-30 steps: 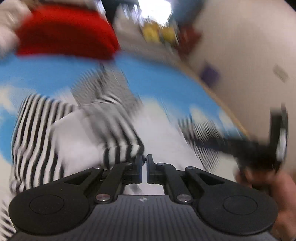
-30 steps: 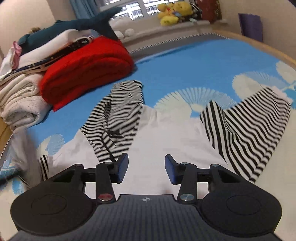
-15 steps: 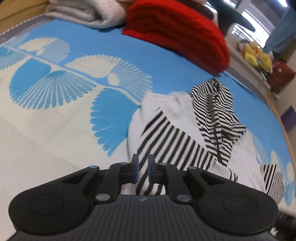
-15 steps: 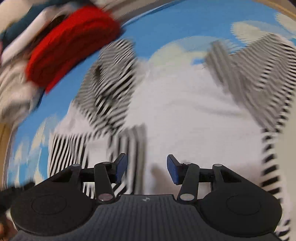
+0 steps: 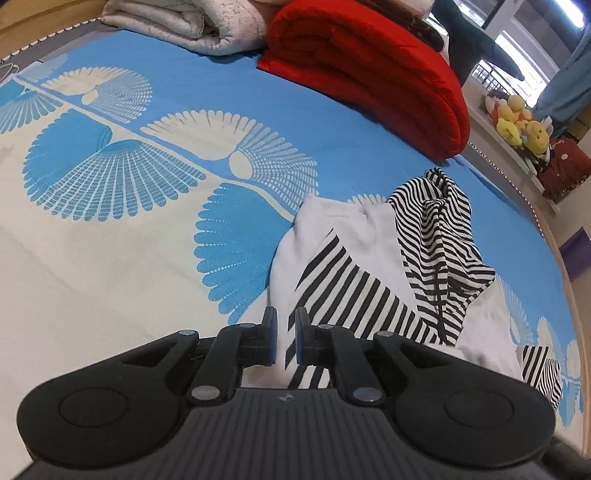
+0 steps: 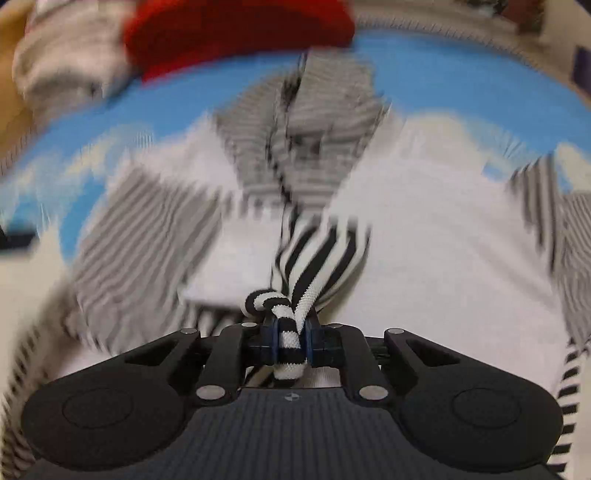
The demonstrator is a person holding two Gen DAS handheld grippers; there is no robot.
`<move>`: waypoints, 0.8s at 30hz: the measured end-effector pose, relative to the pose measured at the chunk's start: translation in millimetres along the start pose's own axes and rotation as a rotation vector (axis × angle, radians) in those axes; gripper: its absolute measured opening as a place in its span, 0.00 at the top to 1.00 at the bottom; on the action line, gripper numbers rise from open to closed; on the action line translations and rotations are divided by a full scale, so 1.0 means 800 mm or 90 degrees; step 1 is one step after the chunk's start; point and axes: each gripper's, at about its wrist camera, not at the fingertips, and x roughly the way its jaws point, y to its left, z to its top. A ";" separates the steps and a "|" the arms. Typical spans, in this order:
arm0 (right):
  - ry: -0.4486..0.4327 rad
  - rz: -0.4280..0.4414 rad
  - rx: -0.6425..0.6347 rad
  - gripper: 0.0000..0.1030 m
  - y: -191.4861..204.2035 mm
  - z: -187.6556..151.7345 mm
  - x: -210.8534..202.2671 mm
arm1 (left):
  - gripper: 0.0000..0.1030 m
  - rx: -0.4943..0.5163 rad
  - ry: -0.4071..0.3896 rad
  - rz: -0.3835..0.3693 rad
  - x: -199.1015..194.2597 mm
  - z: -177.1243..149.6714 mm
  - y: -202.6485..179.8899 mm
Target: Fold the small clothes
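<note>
A small white top [image 5: 369, 236] with black-and-white striped sleeves and a striped hood [image 5: 436, 229] lies spread on the bedspread [image 5: 129, 166]. My left gripper [image 5: 282, 321] hovers over the top's left edge, above a folded-in striped sleeve [image 5: 351, 295]. It is shut, with nothing pinched. In the blurred right wrist view, my right gripper [image 6: 291, 332] is closing its jaws, and the pads press on a bunched striped sleeve end [image 6: 317, 254]. That sleeve is lifted over the white body [image 6: 424, 236]. The hood [image 6: 306, 140] lies beyond it.
A folded red blanket [image 5: 369, 74] and a folded grey-white blanket [image 5: 192, 26] lie at the far side of the bed. Yellow plush toys [image 5: 517, 125] sit on a ledge beyond. A wooden bed edge [image 5: 576, 332] runs along the right.
My right gripper went from open to closed on the striped sleeve end and dropped nearer the top. My left gripper swung to the top's left edge and stayed shut.
</note>
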 end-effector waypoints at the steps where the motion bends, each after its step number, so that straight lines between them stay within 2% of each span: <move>1: -0.050 0.020 0.028 0.89 -0.006 0.006 -0.019 | 0.92 0.000 0.003 -0.001 0.000 0.000 0.000; 3: -0.133 0.025 0.091 0.89 -0.023 0.009 -0.048 | 0.92 0.003 0.009 -0.003 0.001 -0.002 0.000; 5: -0.184 -0.013 0.198 0.89 -0.053 -0.001 -0.063 | 0.92 0.011 0.018 0.002 0.003 -0.005 -0.002; 6: -0.170 -0.048 0.250 0.88 -0.069 -0.008 -0.060 | 0.92 0.013 0.024 0.001 0.005 -0.007 -0.003; 7: -0.124 -0.079 0.300 0.86 -0.085 -0.017 -0.049 | 0.92 0.015 0.033 -0.002 0.008 -0.009 -0.004; 8: -0.065 -0.092 0.341 0.77 -0.100 -0.026 -0.033 | 0.92 0.018 0.043 -0.004 0.011 -0.011 -0.005; 9: 0.000 -0.092 0.396 0.72 -0.118 -0.038 -0.016 | 0.92 0.020 0.052 -0.006 0.014 -0.014 -0.006; 11: 0.061 -0.085 0.505 0.72 -0.146 -0.060 0.002 | 0.92 0.026 0.070 -0.008 0.021 -0.019 -0.010; 14: 0.048 -0.059 0.558 0.71 -0.165 -0.061 0.003 | 0.91 0.031 0.090 -0.024 0.029 -0.026 -0.016; 17: 0.027 -0.056 0.575 0.54 -0.178 -0.054 0.003 | 0.88 0.037 0.109 -0.033 0.038 -0.031 -0.020; 19: 0.031 -0.066 0.600 0.56 -0.189 -0.058 0.004 | 0.88 0.039 0.129 -0.027 0.047 -0.036 -0.020; 22: 0.031 -0.076 0.594 0.69 -0.191 -0.052 0.001 | 0.88 0.041 0.161 -0.008 0.062 -0.043 -0.017; 23: 0.022 -0.075 0.578 0.88 -0.189 -0.047 -0.002 | 0.88 0.044 0.169 0.001 0.065 -0.044 -0.016; 24: 0.004 -0.071 0.564 0.95 -0.183 -0.044 -0.007 | 0.88 0.049 0.171 0.007 0.066 -0.045 -0.016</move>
